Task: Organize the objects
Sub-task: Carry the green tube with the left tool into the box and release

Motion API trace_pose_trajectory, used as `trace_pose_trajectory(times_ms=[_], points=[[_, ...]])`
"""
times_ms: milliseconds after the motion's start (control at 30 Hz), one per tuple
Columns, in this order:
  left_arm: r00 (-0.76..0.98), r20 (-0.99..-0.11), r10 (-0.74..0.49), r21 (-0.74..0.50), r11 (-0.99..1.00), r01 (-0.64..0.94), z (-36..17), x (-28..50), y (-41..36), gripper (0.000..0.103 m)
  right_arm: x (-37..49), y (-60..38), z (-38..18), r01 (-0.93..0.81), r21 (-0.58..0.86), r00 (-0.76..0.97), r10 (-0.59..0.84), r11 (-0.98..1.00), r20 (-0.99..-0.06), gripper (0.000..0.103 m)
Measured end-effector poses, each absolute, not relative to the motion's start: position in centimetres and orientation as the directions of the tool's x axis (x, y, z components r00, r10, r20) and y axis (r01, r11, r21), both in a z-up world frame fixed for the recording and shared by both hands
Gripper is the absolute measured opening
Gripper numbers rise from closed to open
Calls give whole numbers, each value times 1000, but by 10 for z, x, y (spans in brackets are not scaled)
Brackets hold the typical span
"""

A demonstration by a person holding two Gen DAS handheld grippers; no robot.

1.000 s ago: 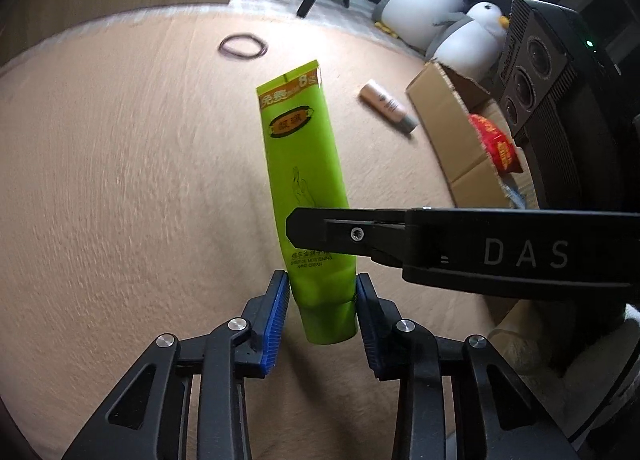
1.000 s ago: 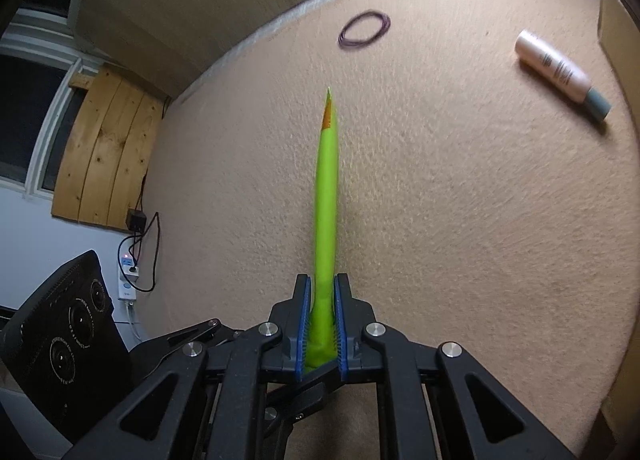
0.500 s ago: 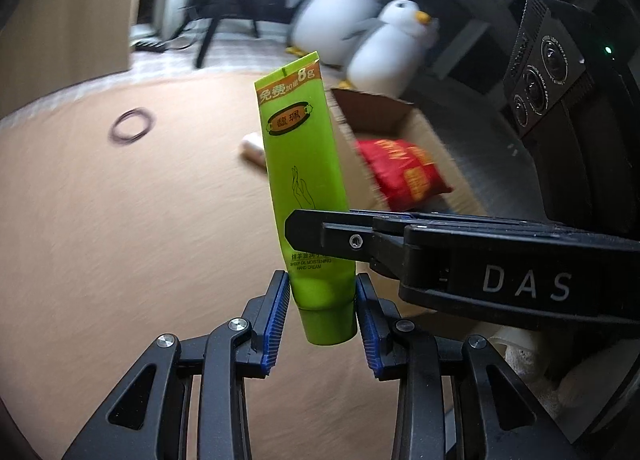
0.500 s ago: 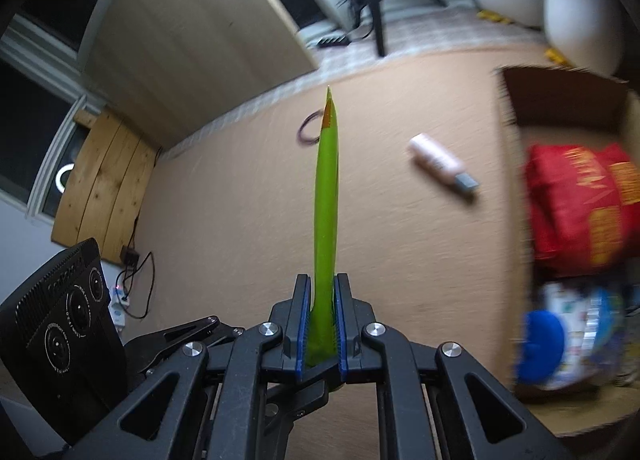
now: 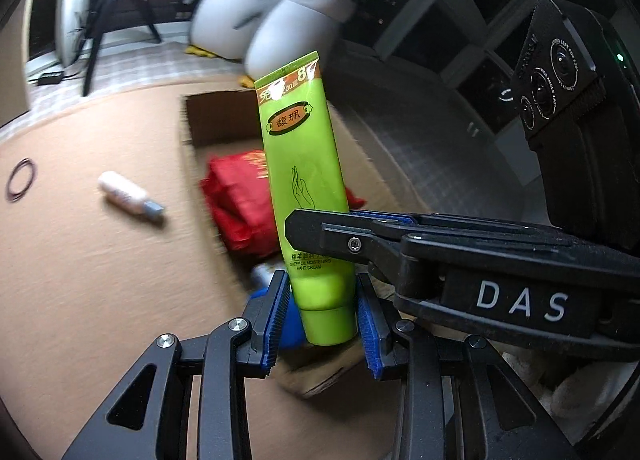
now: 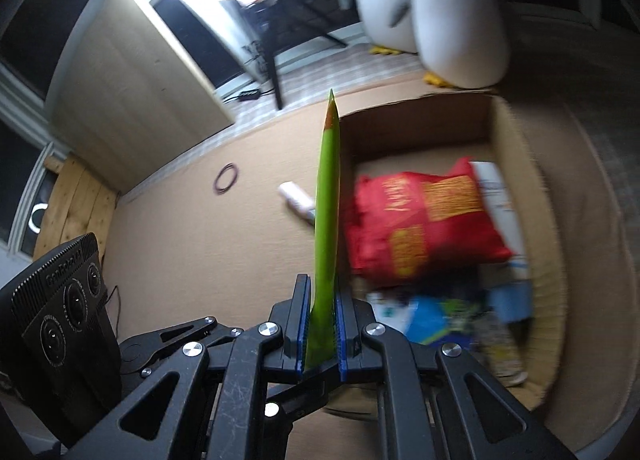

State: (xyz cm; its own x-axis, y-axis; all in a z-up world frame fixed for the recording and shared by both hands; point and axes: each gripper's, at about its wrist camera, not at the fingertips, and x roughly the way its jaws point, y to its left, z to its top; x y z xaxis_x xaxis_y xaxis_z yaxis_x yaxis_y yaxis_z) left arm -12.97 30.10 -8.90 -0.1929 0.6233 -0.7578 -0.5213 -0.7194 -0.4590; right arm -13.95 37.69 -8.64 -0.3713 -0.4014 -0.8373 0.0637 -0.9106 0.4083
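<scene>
Both grippers pinch the green tube (image 5: pixel 304 180): left gripper (image 5: pixel 322 316) at cap end, right gripper (image 6: pixel 323 334) mid-body. Held w/ crimp upward over cardboard box (image 6: pixel 508 132), prob. for a steady drop-in.

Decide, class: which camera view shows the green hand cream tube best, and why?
The left wrist view. There the green hand cream tube faces the camera broadside, so its label and hand drawing are readable, with the right gripper clamped across it. The right wrist view shows the tube only edge-on, as a thin green sliver without a legible label.

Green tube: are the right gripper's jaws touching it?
Touching. The right wrist view shows the right gripper with its jaws pressed flat against both faces of the green tube.
</scene>
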Motion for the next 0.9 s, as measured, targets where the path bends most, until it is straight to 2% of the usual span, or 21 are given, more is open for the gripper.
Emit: trace_pose_trajectory(times_ms=[367,400,433,500,533,567,900], points=[[-159,-768,620,-443,-694,-567,-94,-137,352,36,-144,423,-91,0,349,-390,-322,-937,-863,11],[-167,-771,615,-432,-697,-573,-93,-134,353,42,-143,423,-92,0,345,-391,-318,-938,-864,12],[-178,-776,605,-418,-704,-574,-92,-134,354,57,-143,424,-92,1,341,-390,-314,-940,-865,12],[-201,-777,596,-405,-719,-565,-90,-137,351,73,-143,426,-93,-8,318,-392,-290,-948,-873,25],[-206,-778,593,-402,-723,-561,-90,-138,349,73,-143,428,-93,-20,309,-403,-275,-951,-873,39],[-210,-780,590,-401,-727,-557,-91,-138,347,73,-143,431,-93,-32,302,-415,-262,-953,-871,49],[-234,-778,582,-399,-747,-532,-89,-144,320,73,-141,435,-89,-48,289,-441,-239,-956,-865,53]])
